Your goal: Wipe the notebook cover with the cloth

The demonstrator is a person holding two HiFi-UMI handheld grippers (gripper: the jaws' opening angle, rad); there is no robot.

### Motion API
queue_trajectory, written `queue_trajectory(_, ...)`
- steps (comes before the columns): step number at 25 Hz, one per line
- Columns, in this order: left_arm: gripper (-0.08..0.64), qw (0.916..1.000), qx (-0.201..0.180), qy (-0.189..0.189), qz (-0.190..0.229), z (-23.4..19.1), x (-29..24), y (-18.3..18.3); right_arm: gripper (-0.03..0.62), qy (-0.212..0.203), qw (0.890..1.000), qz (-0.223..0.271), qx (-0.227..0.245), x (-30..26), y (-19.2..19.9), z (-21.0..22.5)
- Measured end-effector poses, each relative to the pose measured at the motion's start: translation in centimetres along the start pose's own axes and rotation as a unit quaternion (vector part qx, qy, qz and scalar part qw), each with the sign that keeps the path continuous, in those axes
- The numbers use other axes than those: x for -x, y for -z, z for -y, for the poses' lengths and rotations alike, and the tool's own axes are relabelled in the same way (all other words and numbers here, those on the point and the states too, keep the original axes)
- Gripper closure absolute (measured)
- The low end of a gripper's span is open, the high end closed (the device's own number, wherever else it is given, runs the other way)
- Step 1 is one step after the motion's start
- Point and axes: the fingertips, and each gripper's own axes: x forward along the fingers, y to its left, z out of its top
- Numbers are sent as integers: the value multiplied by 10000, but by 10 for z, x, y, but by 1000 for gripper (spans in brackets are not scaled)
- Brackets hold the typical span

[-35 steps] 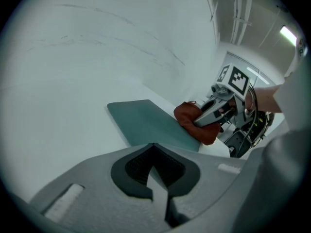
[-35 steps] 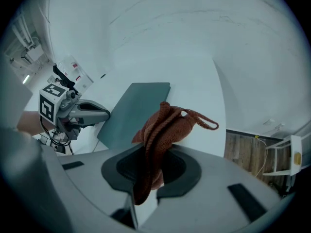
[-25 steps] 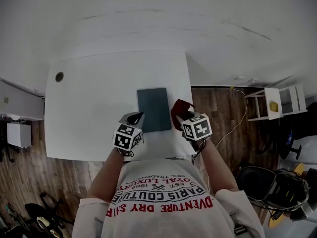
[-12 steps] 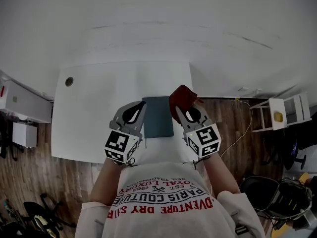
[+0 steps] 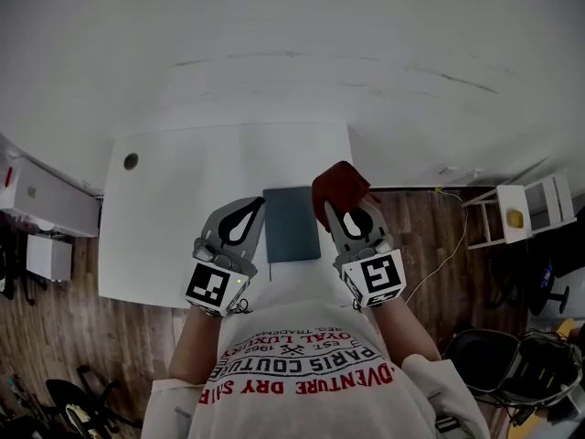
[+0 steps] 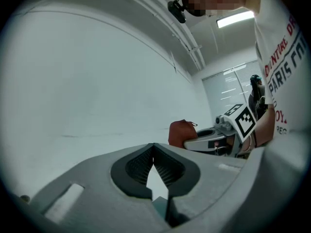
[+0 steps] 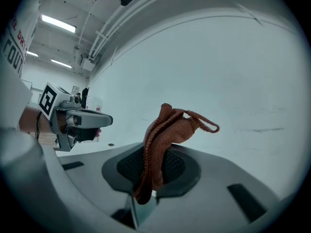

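Two tongs are held side by side over the near edge of a white table (image 5: 174,199), pointing away from the person. The left tongs (image 6: 153,145) are drawn together, their ribbed pads meeting at the tips with nothing between them. The right tongs (image 7: 153,155) are clamped on a rust-red cloth (image 7: 176,126), which bunches up above the pads, with a thin loop sticking out to one side and a short end hanging below.

A dark teal notebook (image 5: 291,223) lies flat and closed on the table near its front edge, between the two tongs in the head view. From there, the cloth sits just beside the notebook's far right corner. Whether it touches the cover cannot be told. A small round hole (image 5: 131,161) marks the table's far left corner.
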Motion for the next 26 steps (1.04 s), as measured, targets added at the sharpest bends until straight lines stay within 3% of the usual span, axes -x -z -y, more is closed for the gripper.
queue_trajectory(12, 549, 9997, 21, 139, -184, 9, -5, 9, 522, 58, 9999, -54, -99, 5, 9, -7)
queue_trajectory(26, 549, 9989, 448, 102, -19, 1, 1, 9, 522, 263, 9993, -224, -144, 8, 16, -6)
